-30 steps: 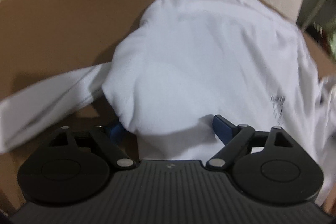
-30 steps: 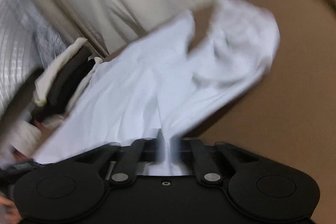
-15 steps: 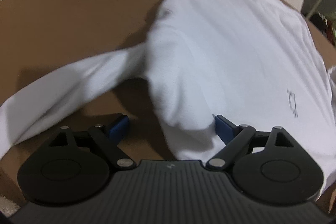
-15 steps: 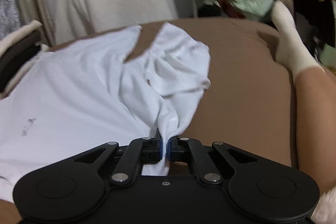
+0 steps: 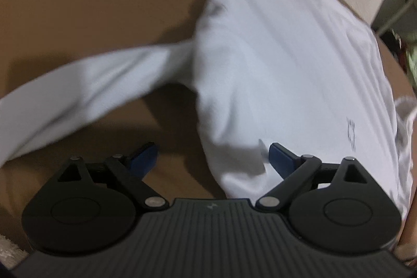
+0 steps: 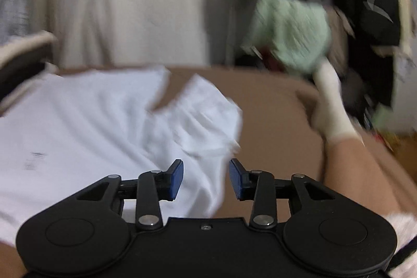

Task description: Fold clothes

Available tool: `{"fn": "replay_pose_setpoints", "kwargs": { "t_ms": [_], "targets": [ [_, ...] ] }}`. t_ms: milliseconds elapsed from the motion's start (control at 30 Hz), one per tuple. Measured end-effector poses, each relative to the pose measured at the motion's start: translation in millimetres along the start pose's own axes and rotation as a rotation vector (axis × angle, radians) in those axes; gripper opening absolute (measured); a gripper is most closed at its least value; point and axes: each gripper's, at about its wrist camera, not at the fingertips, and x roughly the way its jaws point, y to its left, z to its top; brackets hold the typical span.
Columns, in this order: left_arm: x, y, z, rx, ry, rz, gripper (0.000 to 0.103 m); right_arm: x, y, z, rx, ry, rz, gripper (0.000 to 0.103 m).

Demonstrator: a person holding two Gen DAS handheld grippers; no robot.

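White shirt (image 5: 281, 64) between spread left jaws, under parted right jaws

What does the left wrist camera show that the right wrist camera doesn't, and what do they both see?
Only the left wrist view shows the long sleeve stretching out over the brown surface, and the open left gripper.

Only the right wrist view shows the bunched sleeve, a green cloth, dark clothing, a socked foot, and the open right gripper.

Both show the white shirt lying flat with its small dark print, and cream fabric behind.
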Motion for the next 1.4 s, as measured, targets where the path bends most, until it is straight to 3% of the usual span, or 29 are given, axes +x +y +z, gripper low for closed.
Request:
{"fn": "replay_pose_setpoints", "kwargs": {
  "t_ms": [67, 100, 133, 167, 333, 433, 500, 567, 667, 767, 833, 933, 1033, 1100, 1200, 1233, 1267, 1333, 1367, 1400],
  "targets": [
    [-1.7, -3.8, -2.5, 0.022, 0.003, -0.010, 0.091, -18.2, 11.4, -4.1, -0.034, -0.021, 0.119, 0.047],
    [-3.3, -5.9, -3.9, 0.033, -0.003, -0.023, 0.083, -25.4, 17.1, -6.7, -0.045, -0.021, 0.181, 0.047],
    [-7.7, -11.5, -5.7, 0.070, -0.024, -0.047, 0.036, -29.5, 23.7, -10.0, -0.051, -0.003, 0.246, 0.048],
    [-12.5, -17.5, -7.6, 0.109, -0.049, -0.068, 0.006, -32.4, 31.0, -13.4, -0.058, 0.019, 0.311, 0.048],
    [-51.3, -56.9, -19.9, 0.326, -0.279, -0.082, 0.006, -39.5, 70.7, -18.4, -0.119, 0.083, 0.603, 0.049],
    [-50.6, -53.1, -18.8, 0.275, -0.247, -0.173, 0.006, -33.6, 97.2, -24.2, -0.121, 0.221, 0.809, 0.053],
    [-43.7, -42.7, -13.7, 0.199, -0.190, -0.219, 0.006, -33.8, 118.0, -31.4, -0.168, 0.341, 0.894, 0.053],
    [-37.4, -30.5, -7.7, 0.124, -0.143, -0.275, 0.006, -42.7, 128.9, -36.7, -0.182, 0.335, 0.928, 0.053],
    [-32.9, -5.3, 5.9, 0.001, -0.056, -0.427, 0.006, -42.4, 147.4, -33.0, -0.182, 0.294, 0.909, 0.054],
    [-31.0, 13.9, 16.5, -0.108, -0.072, -0.544, 0.006, -29.3, 166.0, -30.0, -0.135, 0.263, 0.883, 0.054],
    [-28.4, 19.3, 17.0, -0.121, -0.071, -0.560, 0.006, -21.0, 183.6, -33.0, -0.136, 0.279, 0.868, 0.056],
    [-15.7, 15.0, 17.1, -0.097, -0.052, -0.528, 0.006, -6.9, 203.6, -39.6, -0.072, 0.292, 0.785, 0.056],
    [-13.8, 12.5, 21.5, -0.077, -0.069, -0.518, 0.006, -10.2, 200.3, -36.6, -0.021, 0.165, 0.710, 0.010],
    [-23.4, 14.4, 28.3, -0.066, -0.119, -0.521, 0.007, -15.1, 185.6, -27.5, 0.000, 0.079, 0.670, 0.007],
    [-51.9, 17.9, 34.5, -0.016, -0.153, -0.569, 0.021, -7.3, 158.6, -6.2, 0.025, 0.013, 0.559, 0.006],
    [-68.0, 18.5, 33.1, 0.038, -0.149, -0.572, 0.040, -2.0, 152.5, 0.3, -0.003, 0.010, 0.496, 0.006],
    [-86.2, 18.7, 29.8, 0.133, -0.165, -0.546, 0.072, 2.3, 147.3, 3.2, -0.041, 0.014, 0.434, 0.006],
    [-119.2, 20.8, 18.5, 0.340, -0.283, -0.382, 0.095, 10.6, 136.0, 2.8, -0.097, 0.045, 0.337, 0.006],
    [-128.3, 24.5, 13.4, 0.399, -0.341, -0.261, 0.096, 16.9, 129.7, 1.5, -0.092, 0.071, 0.314, 0.006],
    [-129.1, 30.9, 14.1, 0.432, -0.350, -0.156, 0.096, 25.6, 122.5, -1.3, -0.047, 0.109, 0.320, 0.006]
  ]
}}
